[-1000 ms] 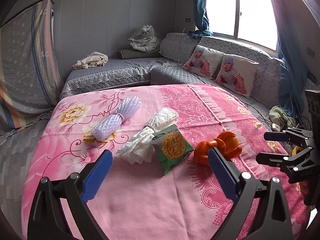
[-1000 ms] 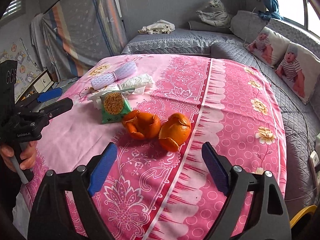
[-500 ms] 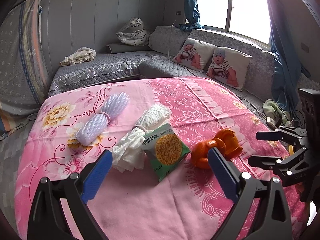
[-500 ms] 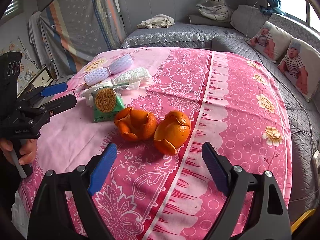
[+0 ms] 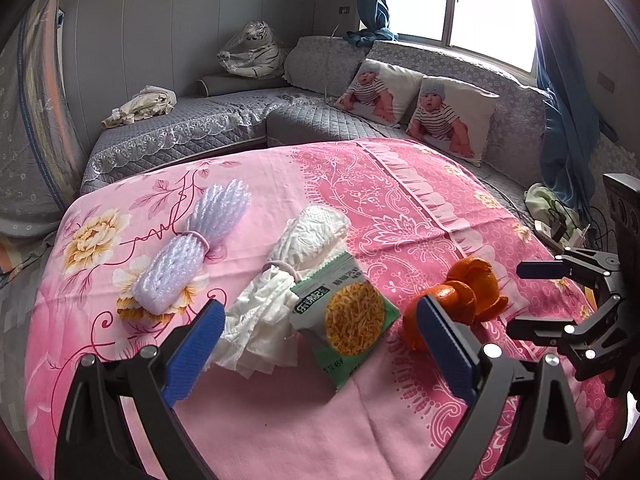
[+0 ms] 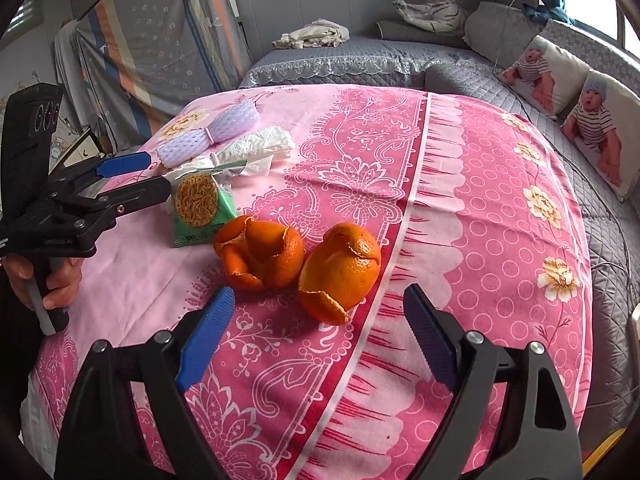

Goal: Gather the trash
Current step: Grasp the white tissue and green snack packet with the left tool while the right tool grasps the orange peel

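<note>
Pink flowered cloth (image 6: 460,208) covers the table that carries all the trash. Two pieces of orange peel lie touching each other near its middle: one curled open (image 6: 260,254), the other cupped like a shell (image 6: 340,270). Just beyond them toward the far left corner lies a green snack packet (image 5: 346,320), its top edge overlapping a white plastic bag tied with a band (image 5: 288,276). A white foam net (image 5: 192,258), also tied at its middle, lies apart from these, nearer the left edge. The right gripper (image 6: 316,340) hovers over the near edge with its blue-padded fingers spread wide and nothing between them, the peels just ahead. The left gripper (image 5: 316,352) hovers above the packet and bag, fingers likewise wide and empty, held by a hand (image 6: 44,280).
</note>
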The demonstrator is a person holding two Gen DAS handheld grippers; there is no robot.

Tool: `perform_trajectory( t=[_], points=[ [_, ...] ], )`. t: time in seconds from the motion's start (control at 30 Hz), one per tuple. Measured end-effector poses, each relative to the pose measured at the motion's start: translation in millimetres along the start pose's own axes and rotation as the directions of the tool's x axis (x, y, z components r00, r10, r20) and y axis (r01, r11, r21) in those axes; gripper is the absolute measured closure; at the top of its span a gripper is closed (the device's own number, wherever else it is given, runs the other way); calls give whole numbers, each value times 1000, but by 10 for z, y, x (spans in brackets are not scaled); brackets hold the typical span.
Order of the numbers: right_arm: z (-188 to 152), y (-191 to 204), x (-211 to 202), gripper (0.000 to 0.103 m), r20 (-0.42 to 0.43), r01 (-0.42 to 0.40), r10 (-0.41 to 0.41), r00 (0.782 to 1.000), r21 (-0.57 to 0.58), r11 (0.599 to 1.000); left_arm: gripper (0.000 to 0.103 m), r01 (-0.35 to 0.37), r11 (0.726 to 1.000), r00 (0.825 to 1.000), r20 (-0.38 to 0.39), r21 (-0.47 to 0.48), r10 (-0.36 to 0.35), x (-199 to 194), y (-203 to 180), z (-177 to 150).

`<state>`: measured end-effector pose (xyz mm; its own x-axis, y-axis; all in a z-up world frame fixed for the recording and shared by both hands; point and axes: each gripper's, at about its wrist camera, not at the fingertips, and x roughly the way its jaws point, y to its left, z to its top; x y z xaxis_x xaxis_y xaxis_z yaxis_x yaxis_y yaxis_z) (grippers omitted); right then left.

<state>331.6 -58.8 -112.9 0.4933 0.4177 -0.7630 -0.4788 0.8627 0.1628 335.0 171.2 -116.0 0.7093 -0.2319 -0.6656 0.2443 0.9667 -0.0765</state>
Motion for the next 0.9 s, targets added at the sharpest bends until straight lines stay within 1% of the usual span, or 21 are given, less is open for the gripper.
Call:
perform_trajectory(
  t=[0.37,0.47,0.57,0.63,0.73,0.83,0.9],
  points=[
    [49,-82,173,22,-45,-34,36,998,30,999,10,86,996,995,-51,29,-85,241,53,28],
    [56,-118,214,24,-57,-40,42,997,38,998,10,85,996,994,-68,35,-82,318,62,30],
    [54,-158,257,26,-77,-52,56,995,48,997,10,105,994,991,-84,30,-102,371,92,28],
    [54,-183,289,30,-91,-56,61,994,55,997,10,111,993,990,-94,39,-107,413,91,38],
    [63,-236,351,30,-107,-72,81,991,84,994,10,115,992,988,-111,51,-109,489,91,60],
    [75,-246,391,31,-109,-74,83,991,85,994,11,126,991,983,-142,54,-117,589,87,86],
    [89,-240,406,32,-107,-71,80,991,82,994,11,114,991,982,-161,70,-102,667,57,94]
  ],
)
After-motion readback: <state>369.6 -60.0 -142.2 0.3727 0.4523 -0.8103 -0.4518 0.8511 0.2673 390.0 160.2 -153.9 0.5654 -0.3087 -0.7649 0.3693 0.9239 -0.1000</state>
